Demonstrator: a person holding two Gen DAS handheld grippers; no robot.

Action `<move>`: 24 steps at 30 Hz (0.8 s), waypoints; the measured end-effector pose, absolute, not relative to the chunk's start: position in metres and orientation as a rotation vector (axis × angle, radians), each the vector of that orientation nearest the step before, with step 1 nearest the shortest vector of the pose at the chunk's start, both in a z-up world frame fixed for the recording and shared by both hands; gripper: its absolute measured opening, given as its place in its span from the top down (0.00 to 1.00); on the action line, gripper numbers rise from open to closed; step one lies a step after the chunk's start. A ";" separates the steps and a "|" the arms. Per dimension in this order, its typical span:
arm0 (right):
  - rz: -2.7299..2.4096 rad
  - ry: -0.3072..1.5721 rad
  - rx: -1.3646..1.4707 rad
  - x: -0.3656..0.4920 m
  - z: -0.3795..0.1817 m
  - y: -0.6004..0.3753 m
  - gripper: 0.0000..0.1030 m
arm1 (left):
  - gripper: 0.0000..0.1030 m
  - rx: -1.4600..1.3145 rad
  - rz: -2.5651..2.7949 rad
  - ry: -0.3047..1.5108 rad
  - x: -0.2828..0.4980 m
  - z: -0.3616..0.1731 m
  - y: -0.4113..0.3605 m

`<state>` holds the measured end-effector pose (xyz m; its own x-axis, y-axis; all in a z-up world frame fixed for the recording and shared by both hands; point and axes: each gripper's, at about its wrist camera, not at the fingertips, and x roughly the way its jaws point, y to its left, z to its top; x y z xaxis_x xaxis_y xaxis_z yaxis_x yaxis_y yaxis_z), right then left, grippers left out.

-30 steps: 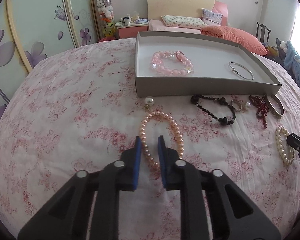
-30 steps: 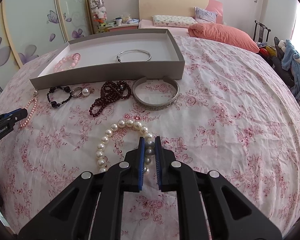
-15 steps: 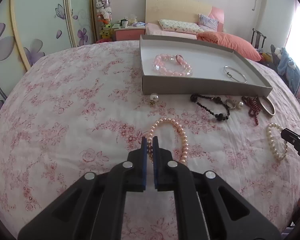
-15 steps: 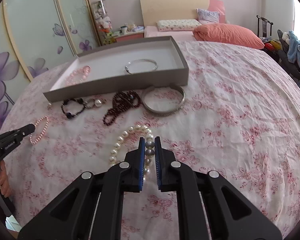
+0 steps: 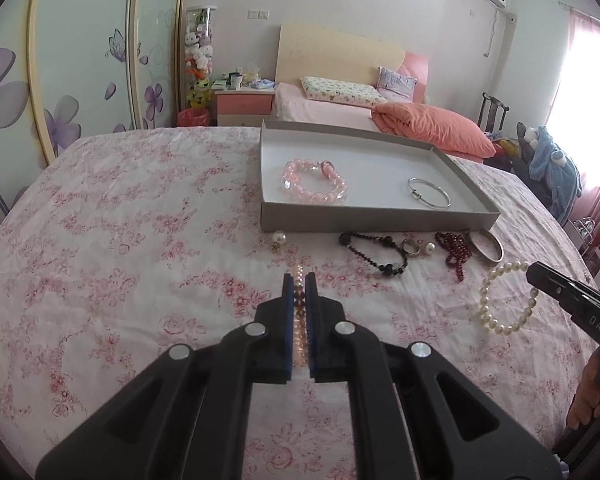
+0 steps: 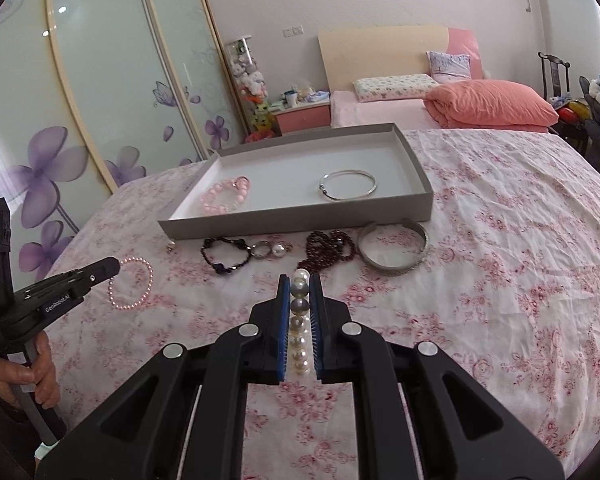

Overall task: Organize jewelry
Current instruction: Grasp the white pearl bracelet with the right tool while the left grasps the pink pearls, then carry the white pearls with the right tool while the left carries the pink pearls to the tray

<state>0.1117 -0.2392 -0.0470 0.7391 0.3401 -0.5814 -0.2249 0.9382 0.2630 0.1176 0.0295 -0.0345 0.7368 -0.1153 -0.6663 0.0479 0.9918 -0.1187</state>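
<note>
You are working over a wide bedspread (image 5: 112,240), soft wrinkled cotton printed with pink roses. At its far side sits a shallow rectangular tray (image 5: 364,222) of grey card with a smooth white floor; inside lie a bead bracelet (image 5: 314,182) of glossy pink rounds on the left and a thin silver wire bangle (image 5: 428,193) on the right, well apart. Along the tray's near wall, on the cloth, runs a row: a single pearl earring (image 5: 279,237) at the left, a black bead loop (image 6: 225,257), a metal ring (image 6: 260,249) touching a loose pearl (image 6: 278,251), a heaped dark-red garnet string (image 6: 330,249), and a broad flat silver cuff (image 6: 394,249) at the right end. Your left gripper (image 5: 299,280), matte black with blue pads, is closed on a pink pearl bracelet (image 6: 131,284); in the right wrist view that small-beaded loop hangs free from its tip, clear of the cloth. Your right gripper (image 6: 300,282) is clamped on a white pearl bracelet (image 5: 504,300) of larger lustrous beads; in its own view the beads stand in a line between the pads, and in the left wrist view the loop dangles from the tip at the right, near the cuff. Your hand (image 6: 24,376) wraps the left gripper's handle at the near left.
</note>
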 end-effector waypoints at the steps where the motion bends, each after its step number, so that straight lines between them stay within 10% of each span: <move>1: 0.318 0.668 0.182 0.111 -0.046 -0.238 0.90 | 0.94 -0.095 -0.092 0.732 0.116 -0.033 0.028; 24: 0.282 0.494 0.092 0.091 -0.017 -0.226 0.90 | 0.94 0.015 -0.031 0.591 0.097 -0.008 0.000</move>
<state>0.0915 -0.2260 -0.0170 0.8427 0.2884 -0.4547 -0.2442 0.9573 0.1545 0.0969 -0.0004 -0.0077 0.8299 -0.0247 -0.5574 0.0333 0.9994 0.0053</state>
